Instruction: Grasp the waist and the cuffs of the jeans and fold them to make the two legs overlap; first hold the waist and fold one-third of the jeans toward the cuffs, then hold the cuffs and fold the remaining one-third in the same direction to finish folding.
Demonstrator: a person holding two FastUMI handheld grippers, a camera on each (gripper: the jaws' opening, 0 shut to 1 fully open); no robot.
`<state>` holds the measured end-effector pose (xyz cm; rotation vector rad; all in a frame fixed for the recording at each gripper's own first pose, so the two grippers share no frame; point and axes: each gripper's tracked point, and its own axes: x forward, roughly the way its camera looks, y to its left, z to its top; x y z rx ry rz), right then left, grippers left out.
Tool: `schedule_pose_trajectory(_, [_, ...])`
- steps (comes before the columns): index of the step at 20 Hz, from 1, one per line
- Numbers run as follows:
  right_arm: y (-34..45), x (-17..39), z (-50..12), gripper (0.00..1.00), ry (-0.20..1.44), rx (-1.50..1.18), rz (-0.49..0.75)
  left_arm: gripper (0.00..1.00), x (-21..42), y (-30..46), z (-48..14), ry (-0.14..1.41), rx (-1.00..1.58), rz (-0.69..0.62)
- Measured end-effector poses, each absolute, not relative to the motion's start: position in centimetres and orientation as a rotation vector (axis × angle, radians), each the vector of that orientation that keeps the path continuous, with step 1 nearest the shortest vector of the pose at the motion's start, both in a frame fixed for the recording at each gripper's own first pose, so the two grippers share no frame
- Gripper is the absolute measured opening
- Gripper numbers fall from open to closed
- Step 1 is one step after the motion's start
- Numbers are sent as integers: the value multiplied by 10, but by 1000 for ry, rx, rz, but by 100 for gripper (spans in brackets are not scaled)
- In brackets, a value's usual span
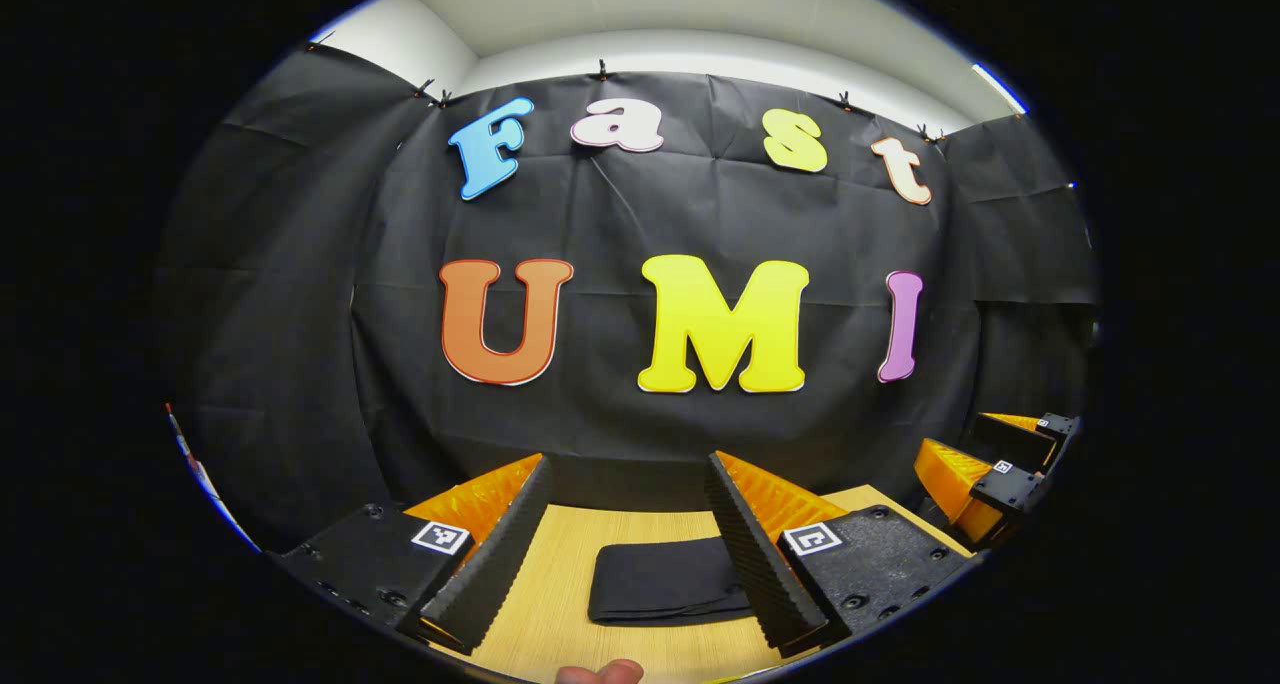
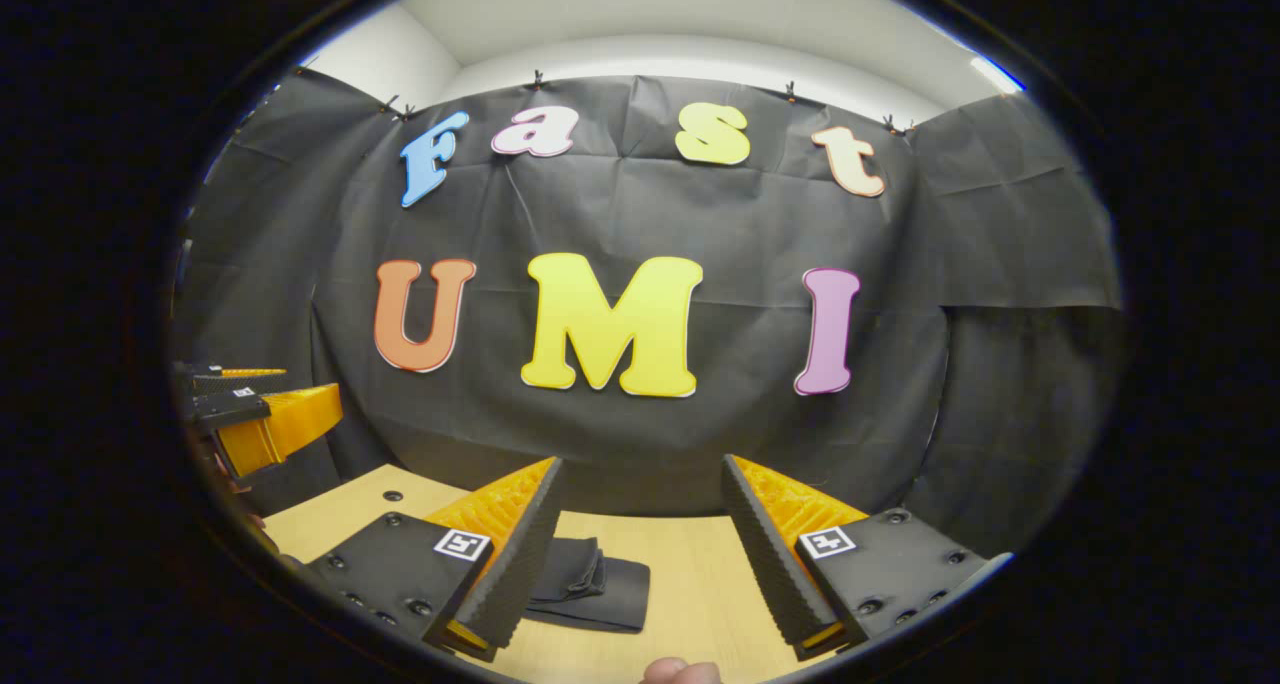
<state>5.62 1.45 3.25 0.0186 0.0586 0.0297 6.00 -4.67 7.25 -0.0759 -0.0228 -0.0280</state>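
The dark jeans (image 1: 665,582) lie folded into a compact stack on the wooden table (image 1: 560,584), seen between the fingers of my left gripper (image 1: 630,504), which is held above them, open and empty. In the right gripper view the same folded jeans (image 2: 590,584) lie low and left, partly behind the left finger of my right gripper (image 2: 640,509). That gripper is open too, with nothing between its fingers. At the right edge of the left gripper view is the right gripper (image 1: 1005,479). The left gripper (image 2: 250,409) appears at the left edge of the right gripper view.
The black cloth wall (image 1: 640,314) closes off the back of the table. A fingertip (image 1: 600,672) of the person shows at the bottom edge of the left gripper view and another fingertip (image 2: 680,671) in the right gripper view. A small hole (image 2: 392,496) marks the tabletop's far left.
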Motion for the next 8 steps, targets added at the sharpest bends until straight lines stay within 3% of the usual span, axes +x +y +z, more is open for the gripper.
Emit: schedule_pose_trajectory(8, [16,60,30,93,68,20,30,98,61,-49,68,-4,-73,-43])
